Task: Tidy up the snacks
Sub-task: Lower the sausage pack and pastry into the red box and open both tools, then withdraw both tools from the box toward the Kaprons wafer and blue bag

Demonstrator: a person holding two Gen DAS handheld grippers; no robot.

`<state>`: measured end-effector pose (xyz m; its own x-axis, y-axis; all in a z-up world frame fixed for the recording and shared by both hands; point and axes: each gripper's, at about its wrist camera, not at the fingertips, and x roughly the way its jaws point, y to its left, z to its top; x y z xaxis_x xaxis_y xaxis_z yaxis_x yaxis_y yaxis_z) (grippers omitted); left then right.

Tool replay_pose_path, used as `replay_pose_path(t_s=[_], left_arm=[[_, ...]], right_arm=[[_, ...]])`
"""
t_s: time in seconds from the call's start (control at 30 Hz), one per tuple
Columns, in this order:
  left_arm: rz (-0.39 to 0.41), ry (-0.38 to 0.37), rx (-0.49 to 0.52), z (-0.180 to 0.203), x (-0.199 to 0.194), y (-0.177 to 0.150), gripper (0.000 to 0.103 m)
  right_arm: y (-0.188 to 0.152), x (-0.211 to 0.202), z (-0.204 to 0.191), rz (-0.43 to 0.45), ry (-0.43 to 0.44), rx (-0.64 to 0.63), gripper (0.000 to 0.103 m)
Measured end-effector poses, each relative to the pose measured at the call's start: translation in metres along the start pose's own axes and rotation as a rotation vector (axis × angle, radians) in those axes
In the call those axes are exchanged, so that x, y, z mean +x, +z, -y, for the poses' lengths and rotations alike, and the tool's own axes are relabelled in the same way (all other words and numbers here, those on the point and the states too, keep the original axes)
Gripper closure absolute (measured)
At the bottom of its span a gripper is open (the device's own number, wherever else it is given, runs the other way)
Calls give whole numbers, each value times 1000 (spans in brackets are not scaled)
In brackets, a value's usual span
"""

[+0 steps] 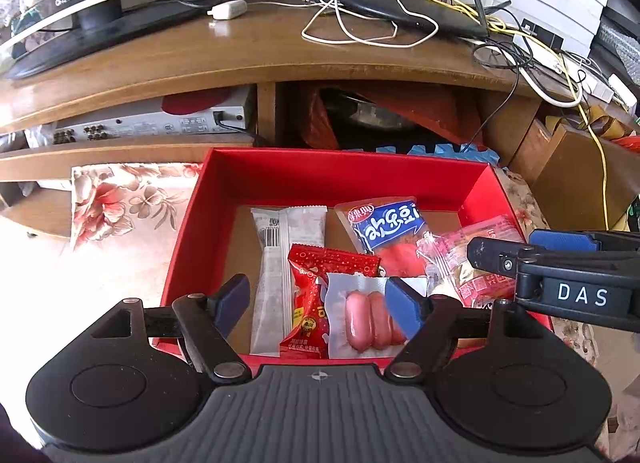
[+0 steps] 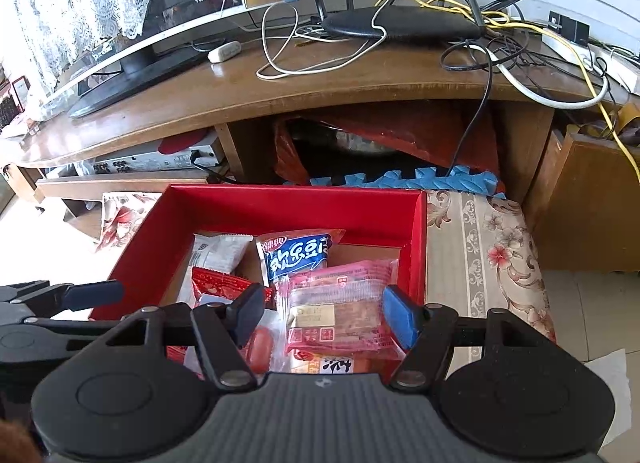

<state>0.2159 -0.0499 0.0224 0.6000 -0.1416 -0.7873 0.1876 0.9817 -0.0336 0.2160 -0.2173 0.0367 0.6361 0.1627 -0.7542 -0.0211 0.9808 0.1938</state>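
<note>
Looking down into the red box (image 1: 304, 179) from both wrist cameras, most of the sorting seems done already. Inside it there's a white wrapped bar (image 1: 276, 263) lying lengthwise on the left, a red foil packet (image 1: 316, 295) beside it, a vacuum pack of little pink sausages (image 1: 368, 315) partly on top of that, a blue-labelled snack bag (image 1: 384, 227) toward the back, and a clear pink-printed pastry pack (image 2: 340, 311) on the right side. The left tool (image 1: 320, 303) hangs over the near end of the box with its jaws spread apart and nothing pinched; the sausage pack sits below, between the pads, but they aren't pressing on it, so I'd call it released. The right tool (image 2: 324, 315) is straddling the pastry pack, one pad at each end, and honestly I can't tell if it's actually squeezing it or just hovering around it. The box sits on a floral cushion (image 2: 492, 255) in front of a wooden TV stand (image 1: 240, 47) with a router (image 2: 400, 23) and a cable mess on top. I can't see any snacks lying outside the box in either view, so my guess is what's left is just letting go of that last pack, maybe tidying the pile, which is a bit overlapped.
</note>
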Motion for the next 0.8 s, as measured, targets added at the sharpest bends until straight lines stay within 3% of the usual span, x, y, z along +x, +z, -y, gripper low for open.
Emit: replay_pose_path(t_s=[0.8], left_arm=[[27,-13,-8,-5,-30,-20,19]], right_arm=[[-16,-35,-13,18,42,-4,40]])
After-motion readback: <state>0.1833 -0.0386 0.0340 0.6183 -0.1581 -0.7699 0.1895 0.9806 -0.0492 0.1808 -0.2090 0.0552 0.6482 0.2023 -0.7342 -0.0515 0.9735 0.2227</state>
